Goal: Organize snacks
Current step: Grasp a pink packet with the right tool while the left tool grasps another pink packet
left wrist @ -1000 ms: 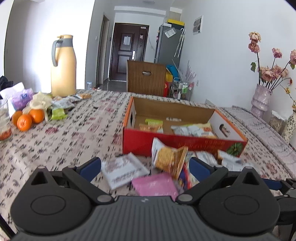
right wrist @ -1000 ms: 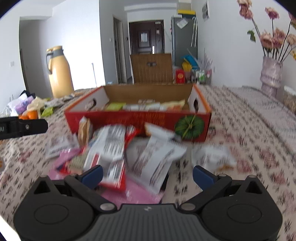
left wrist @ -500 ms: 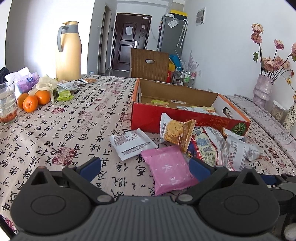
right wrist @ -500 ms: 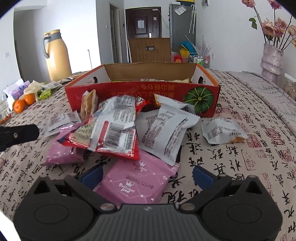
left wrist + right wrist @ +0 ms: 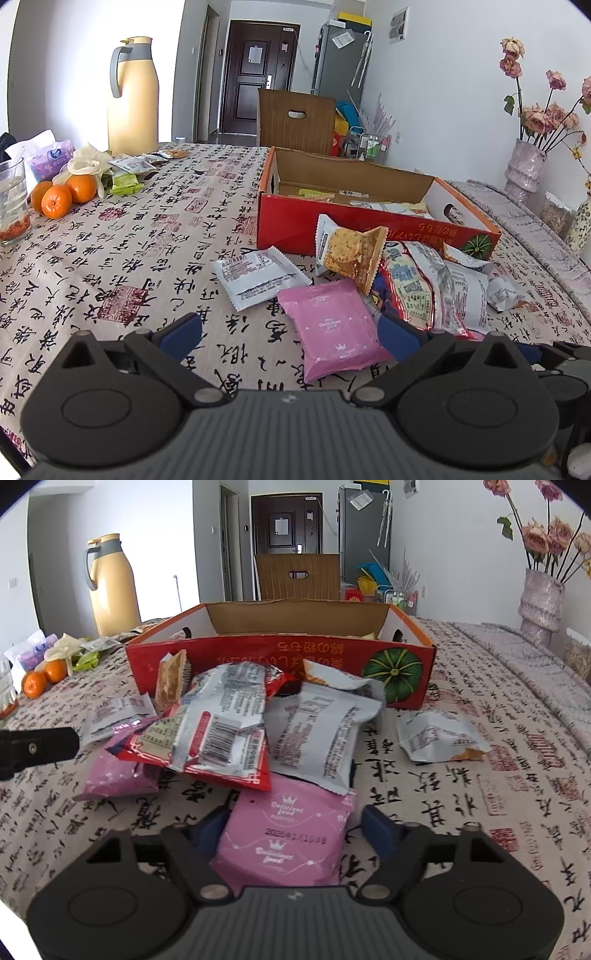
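A red cardboard box (image 5: 295, 225) (image 5: 258, 657) stands open on the patterned tablecloth with some packets inside. In front of it lies a heap of snack packets. My right gripper (image 5: 295, 827) is low over the heap's near end. Its jaws are closing around a pink packet (image 5: 284, 834) that lies flat between them. The left finger is at the packet's edge; a gap shows at the right finger. My left gripper (image 5: 290, 336) is open just above the cloth. A second pink packet (image 5: 332, 328) lies by its right finger and a white packet (image 5: 258, 277) lies ahead.
A yellow thermos jug (image 5: 131, 96), oranges (image 5: 59, 197), a glass (image 5: 11, 199) and small packets occupy the table's far left. A vase of dried flowers (image 5: 524, 170) stands at the far right. A wooden chair back (image 5: 295, 122) rises behind the box.
My right gripper has sunk toward the near pink packet and its fingers have drawn in around it. The left gripper stays open and has barely shifted since half a second ago.
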`<move>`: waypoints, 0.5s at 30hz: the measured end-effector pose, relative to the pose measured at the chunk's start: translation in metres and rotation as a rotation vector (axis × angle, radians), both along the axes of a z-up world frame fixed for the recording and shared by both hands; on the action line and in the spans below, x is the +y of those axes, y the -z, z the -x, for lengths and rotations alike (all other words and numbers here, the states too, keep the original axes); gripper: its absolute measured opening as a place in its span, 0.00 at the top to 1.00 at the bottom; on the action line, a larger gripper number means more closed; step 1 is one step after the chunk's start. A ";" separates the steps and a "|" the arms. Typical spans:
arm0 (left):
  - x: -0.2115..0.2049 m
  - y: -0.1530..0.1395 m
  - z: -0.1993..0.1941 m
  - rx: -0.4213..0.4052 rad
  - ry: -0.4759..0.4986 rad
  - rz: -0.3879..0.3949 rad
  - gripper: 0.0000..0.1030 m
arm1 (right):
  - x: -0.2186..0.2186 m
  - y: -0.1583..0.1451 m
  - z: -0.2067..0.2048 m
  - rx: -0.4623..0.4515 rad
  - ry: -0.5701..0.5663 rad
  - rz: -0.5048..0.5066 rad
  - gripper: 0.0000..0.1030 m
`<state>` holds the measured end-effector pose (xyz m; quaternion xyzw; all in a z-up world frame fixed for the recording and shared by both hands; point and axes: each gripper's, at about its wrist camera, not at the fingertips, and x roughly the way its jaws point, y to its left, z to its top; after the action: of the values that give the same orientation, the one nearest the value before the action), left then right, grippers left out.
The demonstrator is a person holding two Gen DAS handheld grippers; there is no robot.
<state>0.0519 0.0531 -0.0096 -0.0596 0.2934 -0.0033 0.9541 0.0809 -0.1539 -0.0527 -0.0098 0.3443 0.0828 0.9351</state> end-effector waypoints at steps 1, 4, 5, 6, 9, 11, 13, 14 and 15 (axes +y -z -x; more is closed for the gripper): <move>0.000 0.000 0.000 0.001 0.000 -0.002 0.00 | -0.002 -0.001 0.001 -0.003 -0.002 -0.001 0.36; -0.002 0.000 -0.001 0.003 0.000 -0.004 0.00 | -0.009 -0.001 0.003 -0.008 -0.010 -0.005 0.41; -0.002 0.000 -0.001 0.004 0.000 -0.004 0.00 | -0.010 -0.001 0.004 -0.010 -0.012 -0.006 0.41; -0.003 0.001 -0.001 0.006 0.000 -0.006 0.00 | -0.012 -0.001 0.005 -0.012 -0.016 -0.005 0.41; -0.004 0.003 -0.003 0.016 -0.002 -0.008 0.00 | -0.014 -0.001 0.009 -0.021 -0.035 -0.001 0.41; -0.005 0.004 -0.004 0.022 -0.003 -0.010 0.00 | -0.017 -0.001 0.011 -0.027 -0.039 -0.015 0.41; -0.005 0.005 -0.005 0.028 -0.004 -0.012 0.00 | -0.021 -0.002 0.013 -0.036 -0.034 -0.028 0.41; -0.005 0.006 -0.006 0.032 -0.005 -0.013 0.00 | -0.023 -0.002 0.014 -0.042 -0.029 -0.032 0.41; -0.005 0.006 -0.007 0.035 -0.007 -0.014 0.00 | -0.026 -0.004 0.015 -0.049 -0.022 -0.036 0.41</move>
<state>0.0590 0.0480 -0.0158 -0.0542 0.3100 0.0029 0.9492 0.0660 -0.1797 -0.0491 0.0013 0.3195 0.0992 0.9424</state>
